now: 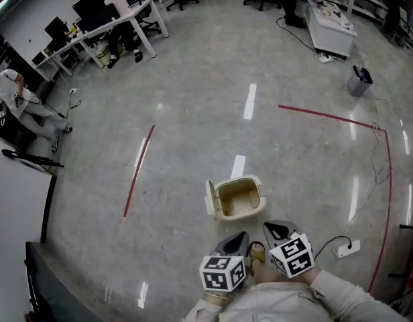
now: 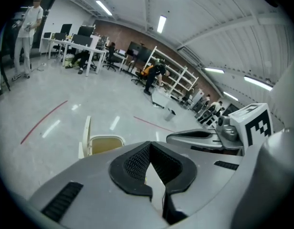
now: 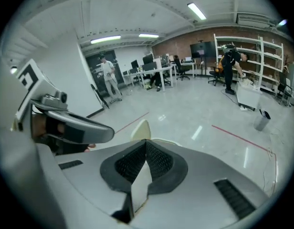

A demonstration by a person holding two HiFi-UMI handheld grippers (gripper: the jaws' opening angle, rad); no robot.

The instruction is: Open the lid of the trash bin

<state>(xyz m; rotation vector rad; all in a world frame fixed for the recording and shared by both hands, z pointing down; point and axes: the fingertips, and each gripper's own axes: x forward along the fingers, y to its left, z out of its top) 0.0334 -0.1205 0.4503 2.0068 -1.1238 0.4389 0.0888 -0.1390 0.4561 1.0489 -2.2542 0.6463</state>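
Observation:
A cream trash bin [image 1: 239, 200] stands on the floor with its lid [image 1: 210, 198] swung up on its left side, so the hollow inside shows. Both grippers hover just in front of it, near the person's body. The left gripper [image 1: 241, 237] points at the bin's near edge and its jaws are shut with nothing between them. The right gripper [image 1: 272, 228] is beside it, also shut and empty. In the left gripper view the bin [image 2: 103, 144] and the upright lid [image 2: 86, 133] show beyond the left gripper [image 2: 150, 149]. The right gripper [image 3: 146, 146] hides most of the bin; only the lid [image 3: 141, 128] peeks out.
Red tape lines [image 1: 138, 170] cross the glossy grey floor. A power strip [image 1: 345, 249] with a black cable lies to the right of the grippers. A small grey bin [image 1: 359, 80], a white cabinet [image 1: 330, 25] and desks [image 1: 106, 25] stand far off. A person [image 1: 19, 102] stands at the left.

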